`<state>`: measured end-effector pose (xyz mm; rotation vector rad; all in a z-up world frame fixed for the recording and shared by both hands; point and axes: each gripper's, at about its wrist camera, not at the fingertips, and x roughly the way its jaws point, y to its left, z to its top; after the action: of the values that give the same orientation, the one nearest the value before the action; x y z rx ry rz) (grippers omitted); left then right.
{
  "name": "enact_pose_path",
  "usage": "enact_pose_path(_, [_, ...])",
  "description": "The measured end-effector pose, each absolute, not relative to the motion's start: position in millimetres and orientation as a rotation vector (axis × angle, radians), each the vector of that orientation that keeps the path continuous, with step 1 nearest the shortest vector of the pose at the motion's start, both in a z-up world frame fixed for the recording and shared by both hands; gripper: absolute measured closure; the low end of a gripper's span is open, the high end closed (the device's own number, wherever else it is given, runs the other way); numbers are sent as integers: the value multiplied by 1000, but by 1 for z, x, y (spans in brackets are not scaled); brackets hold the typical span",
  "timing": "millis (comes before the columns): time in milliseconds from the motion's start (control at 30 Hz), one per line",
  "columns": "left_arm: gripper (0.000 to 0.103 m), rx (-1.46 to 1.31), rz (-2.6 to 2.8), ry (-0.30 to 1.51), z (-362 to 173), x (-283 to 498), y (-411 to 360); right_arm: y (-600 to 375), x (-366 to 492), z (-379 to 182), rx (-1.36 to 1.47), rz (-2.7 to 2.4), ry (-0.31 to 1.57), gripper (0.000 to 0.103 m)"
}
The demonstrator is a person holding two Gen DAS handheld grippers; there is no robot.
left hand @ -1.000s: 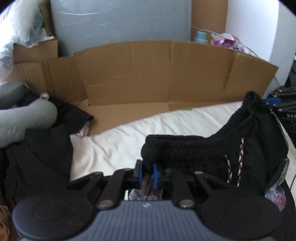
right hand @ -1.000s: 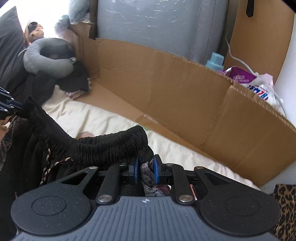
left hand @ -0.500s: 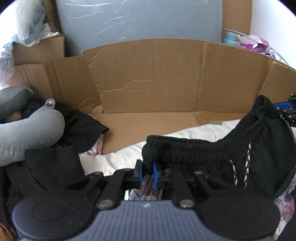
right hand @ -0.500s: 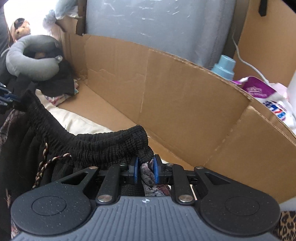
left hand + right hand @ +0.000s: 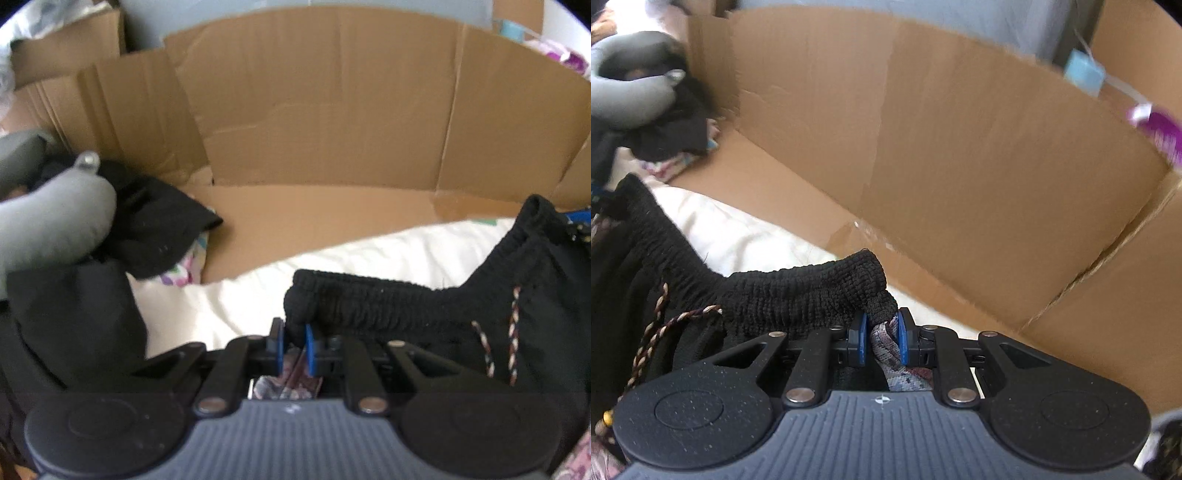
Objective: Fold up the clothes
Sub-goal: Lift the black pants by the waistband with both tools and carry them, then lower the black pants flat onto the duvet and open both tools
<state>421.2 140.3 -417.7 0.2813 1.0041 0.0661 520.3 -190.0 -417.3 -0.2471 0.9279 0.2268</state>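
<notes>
Black knit garment (image 5: pixel 424 306) w/ elastic ribbed waistband is held up off the cream bedding (image 5: pixel 332 266), stretched between both tongs. Waistband runs from the left gripper (image 5: pixel 293 338) up and to the right, to the far right edge of the left wrist view, where the other tong's blue tip just shows. Braided drawstring (image 5: pixel 513 332) hangs down from the band, nearer the right end.

Left gripper: blue pads clenched on one end of the waistband, fabric bunched just above the pads; a patterned lining shows below, between the fingers.

Right gripper (image 5: pixel 882 339): clenched too, pinching the waistband's other end (image 5: pixel 812 291) plus a wad of patterned grey-pink fabric (image 5: pixel 886 343) between the pads. From here the band trails off left toward the other tong at the left edge; drawstring (image 5: pixel 665 325) dangles on the left.

Beyond: brown cardboard wall (image 5: pixel 332 110) stands along the far edge of the bedding, its flap lying flat on it. At the far left corner, a grey neck pillow (image 5: pixel 48 221) rests on a heap of dark clothes (image 5: pixel 155 229). Blue-capped bottle (image 5: pixel 1084 72) behind the cardboard, blurred.
</notes>
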Motion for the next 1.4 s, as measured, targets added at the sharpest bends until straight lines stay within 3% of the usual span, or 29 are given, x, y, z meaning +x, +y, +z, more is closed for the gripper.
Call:
enact_pose_path(100, [87, 287, 75, 1065, -431, 424, 140, -192, 523, -427, -211, 206, 967, 81])
enact_pose_path(200, [86, 302, 58, 1069, -428, 419, 140, -198, 518, -425, -170, 222, 980, 61])
enact_pose_path(433, [83, 270, 50, 1050, -403, 400, 142, -217, 503, -402, -39, 276, 983, 61])
enact_pose_path(567, [77, 283, 45, 1025, -387, 381, 137, -217, 484, -386, -56, 283, 957, 61])
enact_pose_path(800, [76, 239, -45, 1019, -367, 316, 114, -226, 428, -360, -15, 317, 919, 61])
enact_pose_path(1400, [77, -25, -93, 1047, -387, 220, 49, -252, 308, -348, 30, 288, 890, 61])
